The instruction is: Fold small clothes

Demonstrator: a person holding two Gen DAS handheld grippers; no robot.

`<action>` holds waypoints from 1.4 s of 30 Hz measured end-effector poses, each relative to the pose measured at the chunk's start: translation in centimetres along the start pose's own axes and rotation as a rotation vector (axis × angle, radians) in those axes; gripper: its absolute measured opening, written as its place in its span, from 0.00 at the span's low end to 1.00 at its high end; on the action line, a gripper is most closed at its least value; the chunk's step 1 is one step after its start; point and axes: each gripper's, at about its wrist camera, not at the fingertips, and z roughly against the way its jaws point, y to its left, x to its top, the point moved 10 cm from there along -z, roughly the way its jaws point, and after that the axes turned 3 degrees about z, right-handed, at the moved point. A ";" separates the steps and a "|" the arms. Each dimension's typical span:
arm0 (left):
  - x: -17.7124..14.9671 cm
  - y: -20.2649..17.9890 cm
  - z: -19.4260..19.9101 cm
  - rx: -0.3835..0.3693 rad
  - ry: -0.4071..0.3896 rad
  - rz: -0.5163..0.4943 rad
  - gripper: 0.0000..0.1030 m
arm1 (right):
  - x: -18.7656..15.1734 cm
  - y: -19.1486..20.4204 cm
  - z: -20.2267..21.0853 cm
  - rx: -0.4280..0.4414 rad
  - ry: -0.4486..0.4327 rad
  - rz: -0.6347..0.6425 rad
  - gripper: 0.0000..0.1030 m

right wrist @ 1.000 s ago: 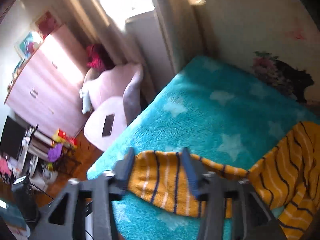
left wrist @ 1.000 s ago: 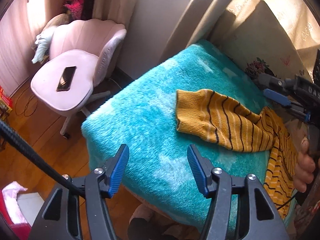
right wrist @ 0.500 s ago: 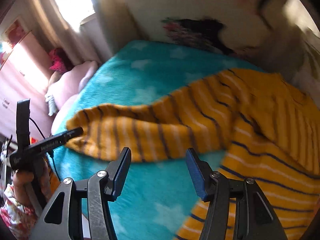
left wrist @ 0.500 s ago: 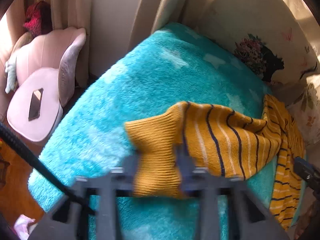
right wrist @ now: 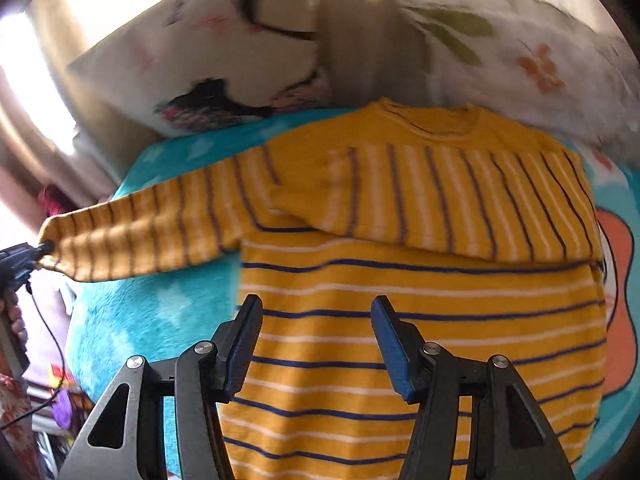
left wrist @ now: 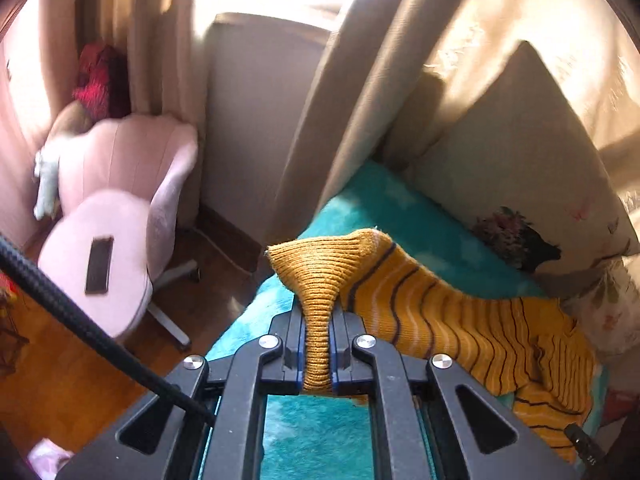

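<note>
A small yellow sweater [right wrist: 424,280] with dark and white stripes lies on a turquoise fluffy blanket [right wrist: 132,320]. One sleeve is folded across its chest; the other sleeve [right wrist: 160,228] stretches out to the left. My left gripper [left wrist: 318,344] is shut on that sleeve's ribbed cuff [left wrist: 320,272] and holds it lifted off the blanket; it also shows at the left edge of the right wrist view [right wrist: 24,256]. My right gripper [right wrist: 316,344] is open and empty, hovering over the sweater's lower body.
Floral pillows [right wrist: 248,52] lean behind the sweater at the bed's head. A pink chair [left wrist: 116,216] with a phone [left wrist: 99,266] on its seat stands on the wooden floor left of the bed. Beige curtains [left wrist: 360,92] hang by the bed corner.
My left gripper closed on the sleeve cuff and lifted it. My right gripper swung from the sleeve over to the sweater's body, staying open.
</note>
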 end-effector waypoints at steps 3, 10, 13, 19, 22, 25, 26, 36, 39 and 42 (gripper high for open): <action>-1.1 -4.5 1.5 -0.048 0.001 -0.060 0.08 | -0.3 -2.1 0.5 0.005 -0.010 -0.028 0.59; -6.0 -19.3 4.1 -0.212 0.024 -0.197 0.08 | -1.1 -7.8 3.1 0.006 -0.058 -0.088 0.59; -9.0 -27.3 4.5 -0.298 0.050 -0.257 0.07 | -2.3 -12.0 4.4 -0.002 -0.066 -0.138 0.59; -17.7 -45.8 3.9 -0.500 0.137 -0.386 0.08 | -5.7 -22.2 8.1 -0.062 -0.076 -0.256 0.59; -22.7 -53.4 2.4 -0.571 0.202 -0.434 0.08 | -7.6 -27.7 9.8 -0.104 -0.072 -0.321 0.59; -27.0 -57.1 -0.4 -0.506 0.236 -0.517 0.15 | -8.9 -31.5 10.8 -0.136 -0.053 -0.353 0.59; -28.2 -57.3 -1.1 -0.479 0.258 -0.522 0.16 | -9.0 -32.2 11.0 -0.138 -0.052 -0.359 0.59; -28.3 -43.2 0.5 -0.328 0.280 -0.284 0.44 | -3.3 -29.8 8.7 -0.004 -0.084 -0.210 0.59; -26.9 -36.5 2.0 -0.220 0.209 -0.204 0.50 | -0.5 -26.1 6.6 0.049 -0.095 -0.096 0.60; -26.7 -31.2 2.9 -0.138 0.182 -0.140 0.52 | 2.0 -23.6 3.4 0.018 -0.088 0.013 0.65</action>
